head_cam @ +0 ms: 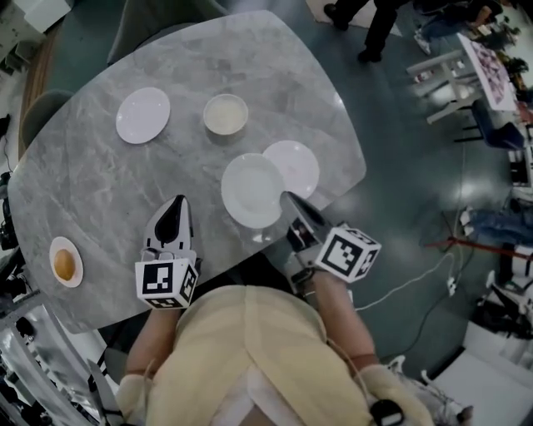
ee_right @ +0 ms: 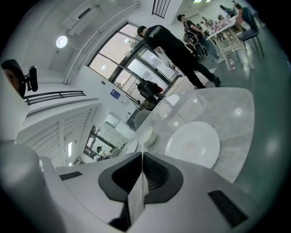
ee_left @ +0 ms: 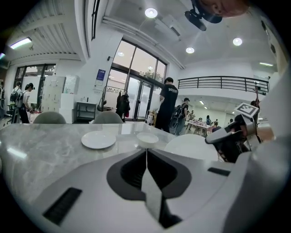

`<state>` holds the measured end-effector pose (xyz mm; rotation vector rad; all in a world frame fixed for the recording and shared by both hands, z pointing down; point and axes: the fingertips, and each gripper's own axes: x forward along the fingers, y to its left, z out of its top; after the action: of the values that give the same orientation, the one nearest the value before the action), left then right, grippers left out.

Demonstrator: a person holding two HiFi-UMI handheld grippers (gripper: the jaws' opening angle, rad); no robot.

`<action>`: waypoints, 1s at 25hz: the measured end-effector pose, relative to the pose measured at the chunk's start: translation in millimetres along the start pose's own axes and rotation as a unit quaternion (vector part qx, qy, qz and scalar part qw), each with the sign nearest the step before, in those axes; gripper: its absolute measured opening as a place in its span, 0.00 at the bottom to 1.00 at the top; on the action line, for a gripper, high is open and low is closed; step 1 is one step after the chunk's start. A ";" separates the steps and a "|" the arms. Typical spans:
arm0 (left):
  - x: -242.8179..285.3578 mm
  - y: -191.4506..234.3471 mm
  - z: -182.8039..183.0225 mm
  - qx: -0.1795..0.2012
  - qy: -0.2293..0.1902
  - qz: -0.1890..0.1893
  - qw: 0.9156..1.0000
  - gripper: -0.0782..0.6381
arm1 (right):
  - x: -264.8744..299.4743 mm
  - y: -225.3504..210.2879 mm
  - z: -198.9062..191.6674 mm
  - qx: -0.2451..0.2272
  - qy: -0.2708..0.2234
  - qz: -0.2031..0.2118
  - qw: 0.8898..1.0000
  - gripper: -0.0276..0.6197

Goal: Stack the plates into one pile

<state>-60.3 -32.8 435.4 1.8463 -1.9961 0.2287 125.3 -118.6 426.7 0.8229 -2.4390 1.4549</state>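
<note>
Several white plates lie on the grey marble table [head_cam: 92, 179]. A large plate [head_cam: 252, 190] near the front edge overlaps a second plate [head_cam: 296, 165] behind it. A third plate [head_cam: 142, 115] lies far left, with a cream bowl [head_cam: 226, 114] beside it. My left gripper [head_cam: 176, 204] is shut and empty over the bare table, left of the large plate. My right gripper [head_cam: 288, 198] is shut and empty at that plate's right rim. In the left gripper view my left gripper [ee_left: 146, 152] faces the far plate [ee_left: 98, 139], the bowl [ee_left: 148, 138] and the large plate [ee_left: 193, 146]. In the right gripper view my right gripper [ee_right: 142, 157] has a plate [ee_right: 193, 144] just beyond it.
A small dish with something brown on it [head_cam: 65, 262] sits at the table's left front corner. Grey chairs [head_cam: 42, 108] stand at the far left side. People [head_cam: 379, 25] walk on the floor beyond the table, where cables and other furniture [head_cam: 479, 75] lie to the right.
</note>
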 end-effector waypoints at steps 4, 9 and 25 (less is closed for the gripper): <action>20.8 -21.1 6.0 0.008 0.006 -0.009 1.000 0.11 | -8.5 -21.6 21.9 0.013 -0.012 -0.005 1.000 0.06; 27.3 -25.4 7.0 0.011 0.008 -0.007 1.000 0.11 | -11.9 -36.5 30.1 0.028 -0.025 -0.007 0.999 0.06; 45.1 -47.1 7.8 0.017 0.022 0.015 0.999 0.11 | -17.9 -106.6 43.7 0.098 -0.039 -0.040 0.994 0.06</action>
<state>-17.3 -82.3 439.2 1.8178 -2.0025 0.3117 203.5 -188.6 477.5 1.0249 -2.3126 1.6823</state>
